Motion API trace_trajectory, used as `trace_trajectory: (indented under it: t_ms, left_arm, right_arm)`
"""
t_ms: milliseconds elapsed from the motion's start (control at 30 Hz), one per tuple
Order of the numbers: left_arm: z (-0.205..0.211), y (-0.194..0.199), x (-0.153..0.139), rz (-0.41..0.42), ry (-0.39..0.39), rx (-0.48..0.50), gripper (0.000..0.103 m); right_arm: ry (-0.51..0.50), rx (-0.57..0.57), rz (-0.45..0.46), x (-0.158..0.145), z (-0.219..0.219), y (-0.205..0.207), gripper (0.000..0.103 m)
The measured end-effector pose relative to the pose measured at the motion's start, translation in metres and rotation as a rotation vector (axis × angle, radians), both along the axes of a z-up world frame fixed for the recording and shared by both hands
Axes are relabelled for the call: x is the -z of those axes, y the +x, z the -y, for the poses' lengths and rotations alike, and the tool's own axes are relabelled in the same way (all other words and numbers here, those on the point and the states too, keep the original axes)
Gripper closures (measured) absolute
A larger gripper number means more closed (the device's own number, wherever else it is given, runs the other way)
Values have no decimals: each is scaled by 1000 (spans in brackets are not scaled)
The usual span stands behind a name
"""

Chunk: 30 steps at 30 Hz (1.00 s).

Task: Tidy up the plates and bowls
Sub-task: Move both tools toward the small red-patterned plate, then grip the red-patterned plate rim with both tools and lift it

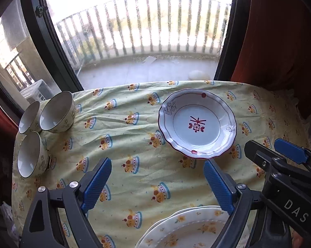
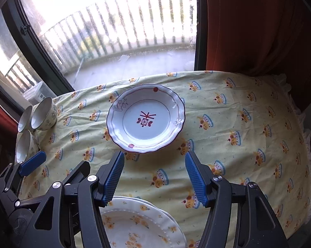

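The worktop (image 1: 134, 107), under a yellow cloth printed with small cups, stands against a window (image 1: 134, 31) that looks onto a balcony railing. A red curtain (image 2: 258, 24) hangs at the right.

A deep plate (image 1: 197, 123) with a scalloped dark-red rim and a red flower mark in its well sits flat on the cloth, toward the far side and alone. Three bowls (image 1: 46, 124), cream with a plant pattern outside and white inside, stand upright in a tight cluster at the far left corner, touching or nearly touching one another. At the near edge lies a stack of flat plates (image 2: 138, 223) with yellow flowers; the top one hides most of those under it, so their count cannot be told.

The left tool (image 1: 157, 184) hangs above the cloth with its blue pads spread wide and nothing between them; the stack shows just below it. The right tool (image 2: 154, 177) hovers just beside it, jaws apart and empty, its tips short of the deep plate's near rim and touching nothing.
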<state>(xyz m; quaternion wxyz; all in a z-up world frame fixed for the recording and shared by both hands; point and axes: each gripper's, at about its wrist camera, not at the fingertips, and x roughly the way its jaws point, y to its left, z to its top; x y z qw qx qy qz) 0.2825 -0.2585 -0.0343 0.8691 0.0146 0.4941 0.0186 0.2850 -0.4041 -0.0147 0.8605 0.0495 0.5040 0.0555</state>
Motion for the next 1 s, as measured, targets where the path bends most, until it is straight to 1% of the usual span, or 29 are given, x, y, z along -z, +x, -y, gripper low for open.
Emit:
trace_trajectory:
  t_ms: [100, 233, 367, 433, 500, 600, 700, 867, 967, 1000]
  left_arm:
    - [5, 20, 7, 13, 12, -40, 11]
    - [6, 46, 18, 9, -9, -89, 11]
    - [11, 69, 30, 3, -16, -84, 11]
    - [13, 79, 36, 3, -6, -83, 12]
    - [15, 90, 43, -6, -14, -79, 12]
    - [17, 104, 56, -14, -38, -65, 12]
    - [21, 114, 68, -1, -28, -68, 12]
    - [24, 125, 88, -45, -35, -63, 14]
    - [25, 128, 99, -75, -62, -51, 19]
    - [25, 129, 103, -89, -76, -47, 22]
  right_arm:
    - [6, -26, 3, 8, 4, 26, 38]
    - [21, -43, -10, 21, 8, 61, 38]
    - [7, -48, -15, 31, 10, 90, 38]
    - [14, -45, -25, 39, 11, 103, 38]
    - [26, -42, -38, 47, 13, 114, 38]
    - [39, -27, -45, 60, 14, 128, 38]
    - [36, -13, -56, 73, 16, 142, 38]
    - [15, 0, -86, 96, 17, 157, 38]
    - [-6, 5, -98, 105, 17, 162, 38]
    - [-12, 4, -102, 108, 17, 161, 38]
